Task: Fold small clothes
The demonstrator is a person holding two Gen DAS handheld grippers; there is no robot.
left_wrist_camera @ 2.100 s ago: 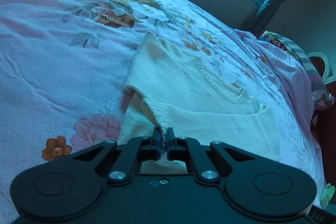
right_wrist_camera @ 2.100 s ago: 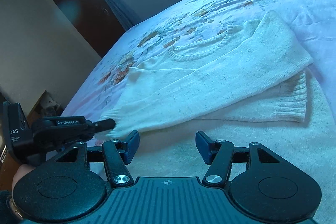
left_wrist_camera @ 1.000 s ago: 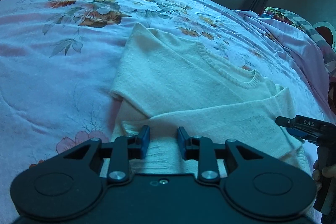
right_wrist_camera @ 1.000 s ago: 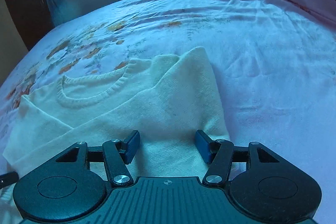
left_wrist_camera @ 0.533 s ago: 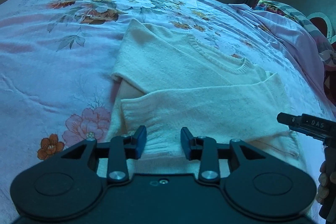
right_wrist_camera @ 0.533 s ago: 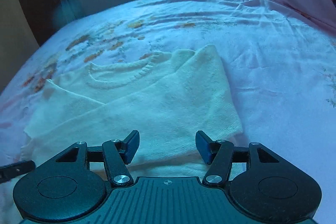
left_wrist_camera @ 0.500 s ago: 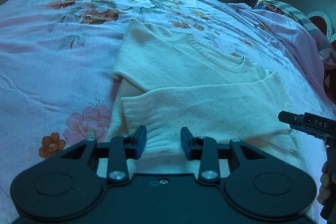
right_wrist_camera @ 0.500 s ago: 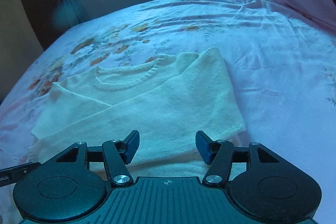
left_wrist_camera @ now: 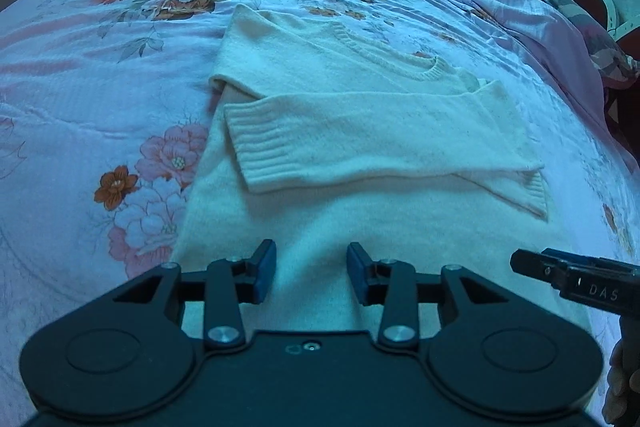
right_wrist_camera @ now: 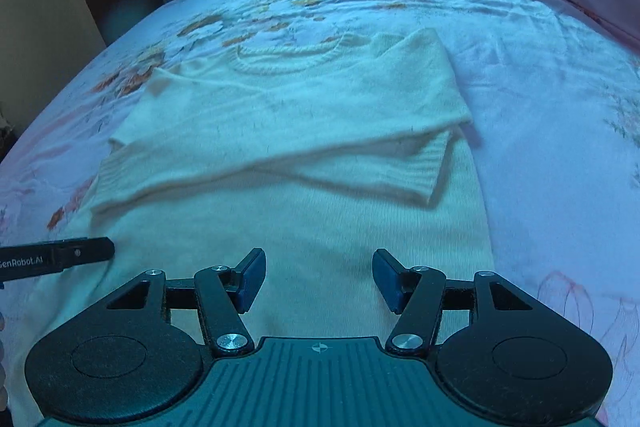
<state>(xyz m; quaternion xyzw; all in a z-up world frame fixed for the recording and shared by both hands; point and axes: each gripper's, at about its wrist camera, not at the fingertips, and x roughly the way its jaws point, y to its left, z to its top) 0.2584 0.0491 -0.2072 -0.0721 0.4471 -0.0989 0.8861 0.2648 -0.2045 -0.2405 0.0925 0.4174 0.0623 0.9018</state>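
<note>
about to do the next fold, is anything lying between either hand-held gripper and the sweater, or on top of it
Nothing visible. The cream sweater lies flat on the floral bedsheet, both sleeves folded across its chest. The left hand-held gripper and right hand-held gripper are open and empty over its lower part.

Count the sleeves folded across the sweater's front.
2. One cream knit sleeve lies on top, its ribbed cuff at the sweater's left edge; the other sleeve's cuff sticks out beneath it at the right edge.
</note>
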